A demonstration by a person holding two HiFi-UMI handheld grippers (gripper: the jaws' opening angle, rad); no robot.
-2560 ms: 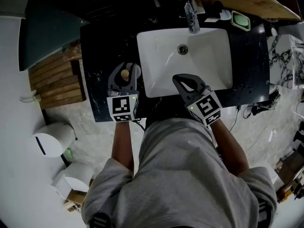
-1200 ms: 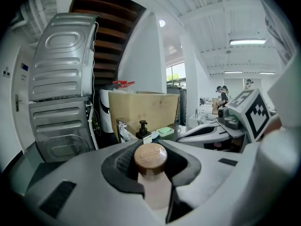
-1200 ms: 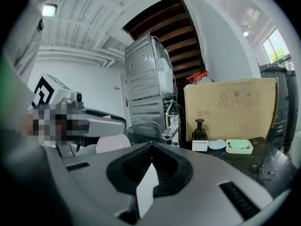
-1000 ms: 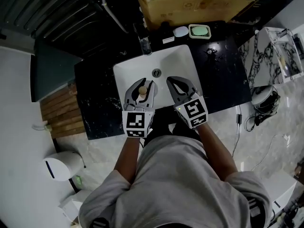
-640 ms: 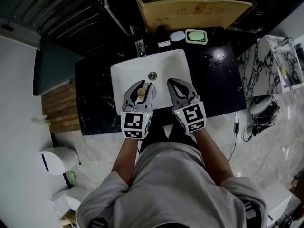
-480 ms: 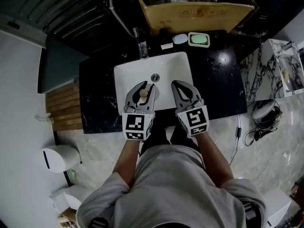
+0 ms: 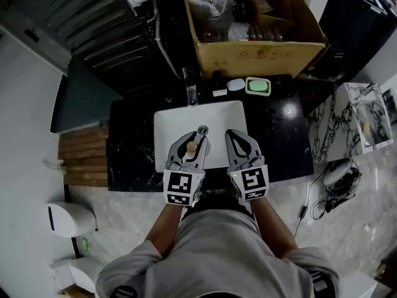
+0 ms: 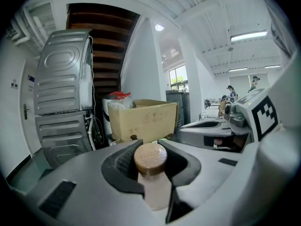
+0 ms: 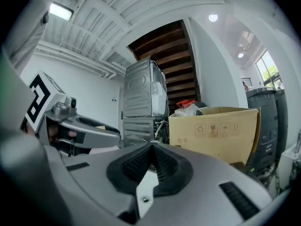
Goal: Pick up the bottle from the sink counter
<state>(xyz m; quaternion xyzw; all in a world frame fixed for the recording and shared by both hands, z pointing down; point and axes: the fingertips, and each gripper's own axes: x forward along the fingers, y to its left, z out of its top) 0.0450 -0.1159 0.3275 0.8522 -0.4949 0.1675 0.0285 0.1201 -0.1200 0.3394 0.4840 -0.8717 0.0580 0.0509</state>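
A small pale bottle (image 8: 157, 190) with a round wooden cap (image 7: 192, 146) sits between the jaws of my left gripper (image 7: 194, 139), which is shut on its neck. In the head view the bottle is held above the front of the white sink basin (image 7: 177, 123), clear of the black counter (image 7: 130, 148). My right gripper (image 7: 234, 135) hangs beside it over the basin's right half. Its jaws (image 9: 151, 147) are shut with nothing between them. Both grippers point level toward the back wall.
A faucet (image 7: 191, 94) stands behind the basin, with a green soap dish (image 7: 258, 86) and a white soap (image 7: 235, 84) on the counter's back edge. A cardboard box (image 7: 260, 58) of bottles sits beyond. A stacked washer (image 8: 63, 102) stands at the left and a marble stand (image 7: 366, 113) at the right.
My left gripper has carried the bottle from the counter left of the sink to over the basin. The whole scene now looks smaller and farther below, with the box in full view.
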